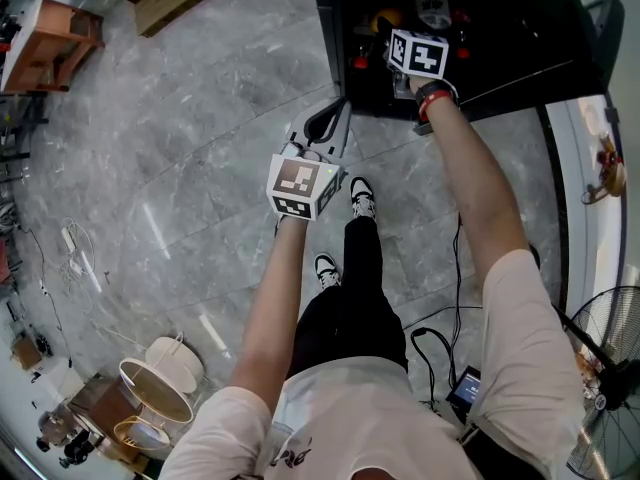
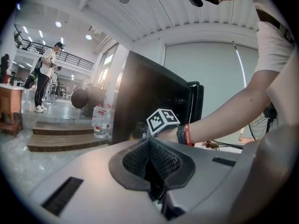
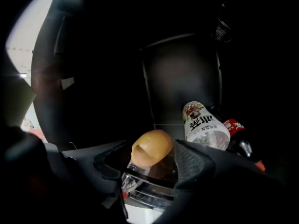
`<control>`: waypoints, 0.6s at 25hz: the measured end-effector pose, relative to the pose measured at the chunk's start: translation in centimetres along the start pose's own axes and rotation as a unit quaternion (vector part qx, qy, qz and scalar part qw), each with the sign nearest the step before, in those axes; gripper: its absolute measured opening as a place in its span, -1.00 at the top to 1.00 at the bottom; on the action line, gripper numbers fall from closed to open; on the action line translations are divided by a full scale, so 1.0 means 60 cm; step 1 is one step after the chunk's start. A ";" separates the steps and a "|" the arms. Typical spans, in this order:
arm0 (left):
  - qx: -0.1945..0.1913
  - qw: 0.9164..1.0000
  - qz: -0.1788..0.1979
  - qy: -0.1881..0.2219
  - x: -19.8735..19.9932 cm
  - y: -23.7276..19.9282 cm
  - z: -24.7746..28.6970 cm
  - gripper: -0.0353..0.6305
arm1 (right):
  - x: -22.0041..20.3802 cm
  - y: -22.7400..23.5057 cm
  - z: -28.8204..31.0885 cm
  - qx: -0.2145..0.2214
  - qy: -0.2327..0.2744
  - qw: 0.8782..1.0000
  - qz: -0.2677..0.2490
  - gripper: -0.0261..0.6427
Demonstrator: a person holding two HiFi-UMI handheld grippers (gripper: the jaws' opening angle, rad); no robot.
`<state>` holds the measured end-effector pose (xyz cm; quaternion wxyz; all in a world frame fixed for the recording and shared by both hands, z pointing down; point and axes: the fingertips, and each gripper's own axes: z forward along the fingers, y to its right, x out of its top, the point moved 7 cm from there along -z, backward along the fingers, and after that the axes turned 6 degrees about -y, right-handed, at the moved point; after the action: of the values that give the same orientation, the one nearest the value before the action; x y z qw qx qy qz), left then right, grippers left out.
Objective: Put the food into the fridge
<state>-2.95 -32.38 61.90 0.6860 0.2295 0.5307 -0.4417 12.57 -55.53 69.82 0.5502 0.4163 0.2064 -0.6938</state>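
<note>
Only the right gripper view looks inside the fridge (image 3: 182,78), whose walls are flat, matt and nearly black. There the right tongs (image 3: 153,149) stand spread, their dark netted pads (image 3: 191,160) on either side of the food (image 3: 150,146). The food is a smooth, rounded, tan lump with a dull sheen and a small crease on its near side. It sits low in the fridge between the pads, over something clear and shiny that is too dim to name. Whether a pad touches it cannot be told. Behind it to the right are 2 bottles: a tilted clear bottle (image 3: 205,127) with a white printed label, and just beside it a dark bottle (image 3: 236,127) with a red label.

The head view shows none of the food. It gives the fridge from above as a black box on a grey, veined, polished stone floor (image 1: 150,168). The person's right arm reaches into it, and of those tongs only the marker cube (image 1: 418,53) shows.

The left gripper view alone shows the left tongs (image 2: 150,146) closely. They are pressed together with nothing between, the mesh pads meeting in 1 seam, set in smooth grey plastic. Beyond them stand the fridge's glossy dark side and a water bottle (image 2: 100,122) on a wooden step (image 2: 65,141). In the head view these tongs hang over the floor, near the fridge's corner.
</note>
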 end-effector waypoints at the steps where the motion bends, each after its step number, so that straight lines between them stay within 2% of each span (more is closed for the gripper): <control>1: 0.001 1.000 0.000 0.001 0.004 0.000 -0.001 0.84 | 0.000 -0.001 -0.004 0.001 -0.001 1.000 0.000 0.07; 15: -0.002 1.000 0.012 0.010 0.059 0.020 -0.022 0.84 | 0.002 0.005 -0.079 -0.006 -0.003 1.000 0.008 0.07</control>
<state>-2.45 -32.01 57.99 0.6865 0.2387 0.5357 -0.4298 14.53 -52.17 67.08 0.5588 0.4126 0.2053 -0.6894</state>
